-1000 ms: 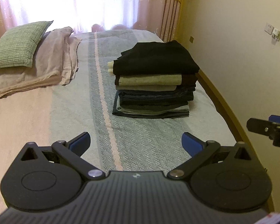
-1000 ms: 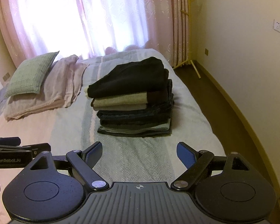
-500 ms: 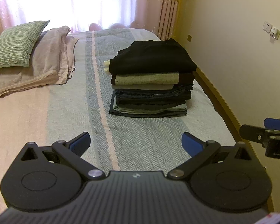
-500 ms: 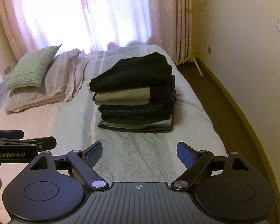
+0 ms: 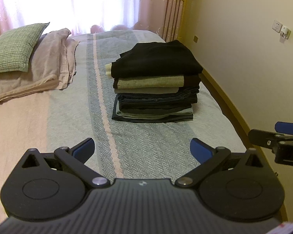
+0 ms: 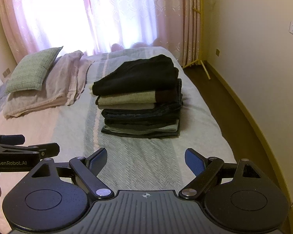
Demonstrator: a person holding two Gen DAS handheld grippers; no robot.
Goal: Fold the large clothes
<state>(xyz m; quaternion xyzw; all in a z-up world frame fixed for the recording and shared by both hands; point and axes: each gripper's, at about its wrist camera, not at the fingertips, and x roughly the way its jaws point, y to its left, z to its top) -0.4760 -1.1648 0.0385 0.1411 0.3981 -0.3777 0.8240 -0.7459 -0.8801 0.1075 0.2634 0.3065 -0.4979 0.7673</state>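
**Clothes stacked, nothing changes**

Clothes (image 5: 155, 85) sit folded in one stack on the bed (image 5: 146, 150). Over the past second we see no shift. Our left claw (image 5: 142, 148) and right claw (image 6: 146, 160) hang wide and empty; folding looks finished.

Daylight floods through my pink curtains (image 6: 99, 17), blown out to white glare in both views. The room is otherwise dim; the dark folded stack (image 5: 156, 85) loses detail. Fisheye bends the edges, corners vignetted black.

Striped bed (image 5: 146, 152), folded clothes stack (image 5: 156, 85), pillows (image 5: 25, 62)
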